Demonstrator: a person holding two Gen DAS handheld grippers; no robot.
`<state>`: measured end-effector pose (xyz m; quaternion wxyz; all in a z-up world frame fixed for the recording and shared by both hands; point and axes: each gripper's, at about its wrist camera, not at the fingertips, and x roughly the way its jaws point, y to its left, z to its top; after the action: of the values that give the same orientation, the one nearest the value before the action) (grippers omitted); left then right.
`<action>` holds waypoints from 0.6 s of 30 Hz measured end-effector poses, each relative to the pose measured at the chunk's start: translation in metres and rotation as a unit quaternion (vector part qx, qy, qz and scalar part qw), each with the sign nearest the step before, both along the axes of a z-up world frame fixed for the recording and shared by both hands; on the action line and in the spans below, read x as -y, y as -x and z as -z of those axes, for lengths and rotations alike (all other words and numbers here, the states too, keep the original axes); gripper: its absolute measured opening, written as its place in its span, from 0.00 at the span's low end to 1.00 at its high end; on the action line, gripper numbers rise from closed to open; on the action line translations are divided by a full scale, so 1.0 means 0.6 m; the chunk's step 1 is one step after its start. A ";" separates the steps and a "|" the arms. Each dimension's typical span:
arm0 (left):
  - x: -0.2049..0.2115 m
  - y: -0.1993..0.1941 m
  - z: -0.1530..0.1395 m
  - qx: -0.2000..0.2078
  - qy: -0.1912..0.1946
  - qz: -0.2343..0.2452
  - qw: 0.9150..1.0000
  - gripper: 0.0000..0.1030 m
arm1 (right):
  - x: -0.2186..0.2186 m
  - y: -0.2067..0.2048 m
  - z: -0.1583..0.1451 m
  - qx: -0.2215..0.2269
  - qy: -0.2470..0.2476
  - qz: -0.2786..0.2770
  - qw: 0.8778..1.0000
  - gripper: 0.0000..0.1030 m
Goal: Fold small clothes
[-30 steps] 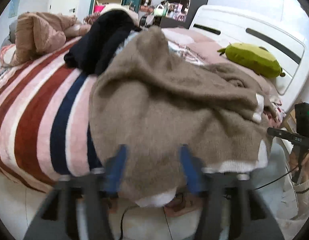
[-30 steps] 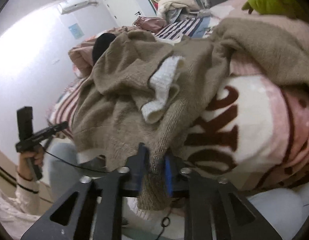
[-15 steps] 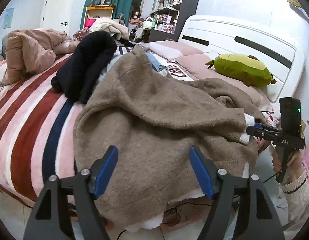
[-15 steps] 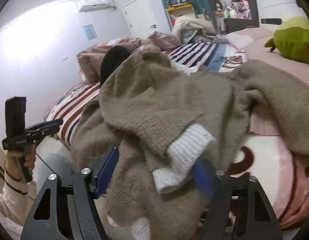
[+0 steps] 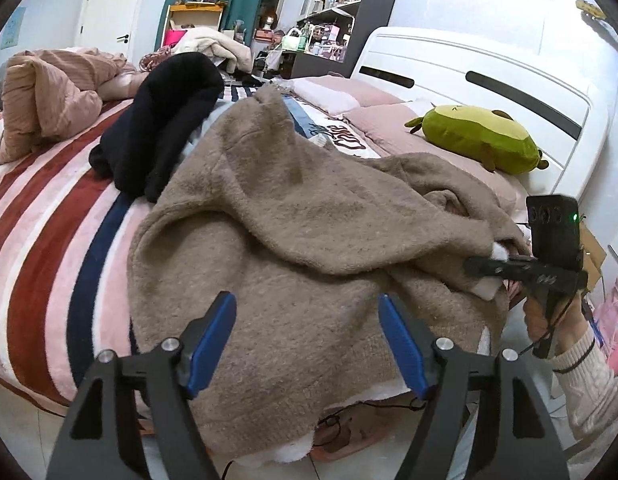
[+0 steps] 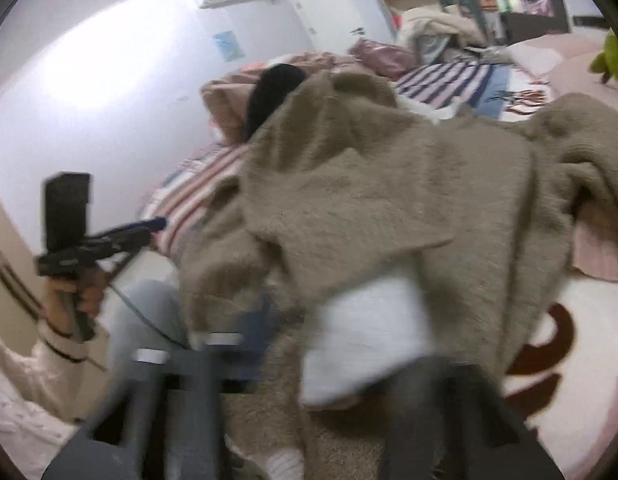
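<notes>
A fuzzy tan sweater (image 5: 301,248) with white cuffs lies rumpled on the bed's near edge; it also shows in the right wrist view (image 6: 389,200). My left gripper (image 5: 307,344) is open and empty, its blue pads just above the sweater's near hem. My right gripper (image 6: 333,364) is blurred by motion, open, with a white cuff (image 6: 369,344) lying between its fingers. From the left wrist view the right gripper (image 5: 481,266) sits at the sweater's right edge by that cuff (image 5: 487,286).
A striped blanket (image 5: 49,240) covers the bed. A black garment (image 5: 165,120) lies behind the sweater, a pink duvet (image 5: 49,96) at far left. A green plush (image 5: 477,140) lies by the white headboard (image 5: 489,80). Floor lies below the bed edge.
The right gripper opened from its grip on the sweater's hem and shifted to the white cuff. The left gripper pulled back and up from the hem, staying open.
</notes>
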<state>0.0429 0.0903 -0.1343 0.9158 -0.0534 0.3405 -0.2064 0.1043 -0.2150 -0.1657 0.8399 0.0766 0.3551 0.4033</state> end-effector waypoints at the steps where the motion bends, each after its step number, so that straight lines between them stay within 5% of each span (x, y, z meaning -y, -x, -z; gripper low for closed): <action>1: -0.001 0.000 0.001 -0.001 -0.001 -0.002 1.000 0.68 | 0.006 0.000 -0.003 -0.006 -0.022 -0.016 1.000 0.06; 7: -0.007 -0.012 0.008 -0.011 0.000 -0.009 1.000 0.68 | 0.008 0.030 -0.010 -0.006 -0.015 -0.102 0.995 0.06; 13: 0.007 -0.019 0.011 -0.015 0.005 0.000 1.000 0.68 | 0.016 0.041 0.031 -0.045 0.037 -0.055 0.997 0.08; 16: 0.012 -0.023 0.007 -0.010 0.003 0.000 1.000 0.70 | 0.038 0.058 0.017 -0.036 0.024 -0.031 0.999 0.22; 18: 0.015 -0.028 0.001 -0.004 0.005 0.002 1.000 0.70 | 0.069 0.076 -0.002 -0.014 0.025 0.008 1.000 0.50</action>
<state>0.0598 0.0812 -0.1351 0.9137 -0.0586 0.3431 -0.2097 0.0589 -0.2566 -0.1646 0.8398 0.0641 0.3761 0.3861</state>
